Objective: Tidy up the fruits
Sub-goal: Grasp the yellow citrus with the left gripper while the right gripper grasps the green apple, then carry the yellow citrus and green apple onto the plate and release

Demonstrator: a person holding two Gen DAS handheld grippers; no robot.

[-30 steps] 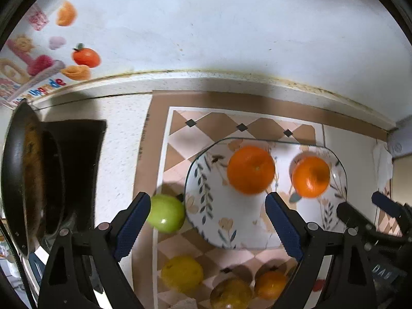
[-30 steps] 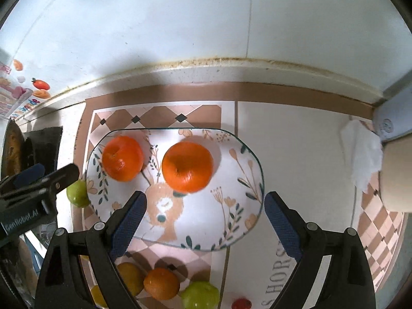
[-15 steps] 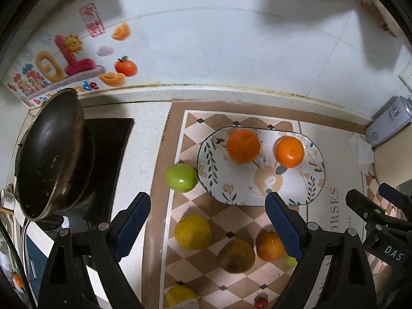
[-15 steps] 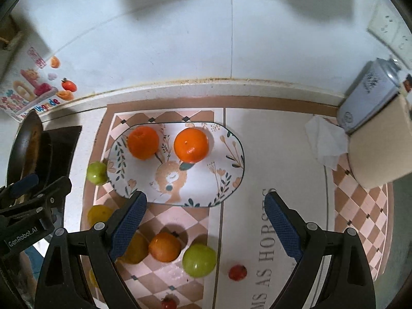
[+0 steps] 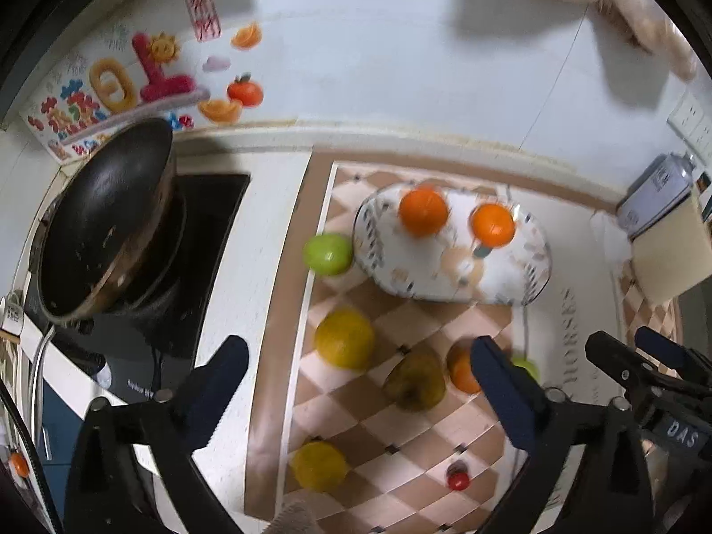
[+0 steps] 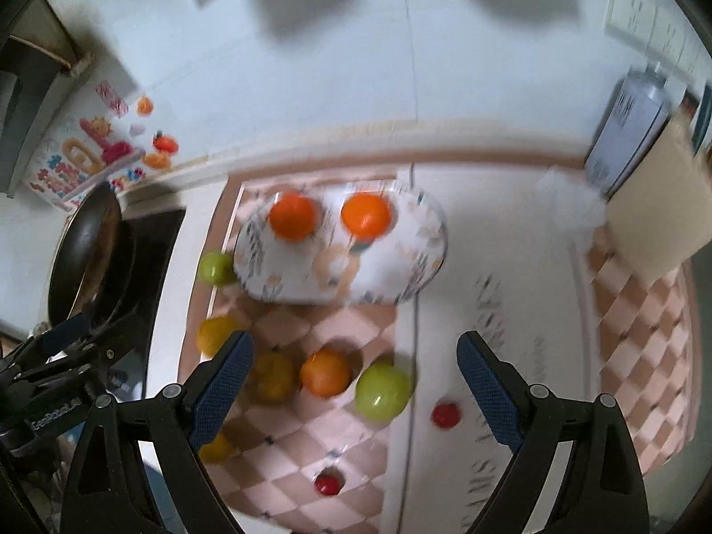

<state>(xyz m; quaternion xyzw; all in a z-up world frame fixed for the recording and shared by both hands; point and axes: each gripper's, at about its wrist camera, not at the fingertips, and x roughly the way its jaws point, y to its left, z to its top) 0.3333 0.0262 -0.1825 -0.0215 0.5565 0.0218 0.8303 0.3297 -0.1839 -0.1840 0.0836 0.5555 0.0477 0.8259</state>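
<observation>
Two oranges (image 5: 422, 211) sit on a plate (image 5: 529, 285); left claw (image 5: 356, 394) opening wider, right claw (image 6: 356, 382) wide open, both empty.

- Left wrist view: looks steeply down from well above the counter, over the checkered brown-and-cream mat (image 5: 400, 422); dark round frying pan (image 5: 107, 213) at left.
- Right wrist view: same steep downward aim, set further right.
- Shared: oval floral-patterned plate (image 5: 525, 285) (image 6: 267, 285) and the loose fruit below it.
</observation>
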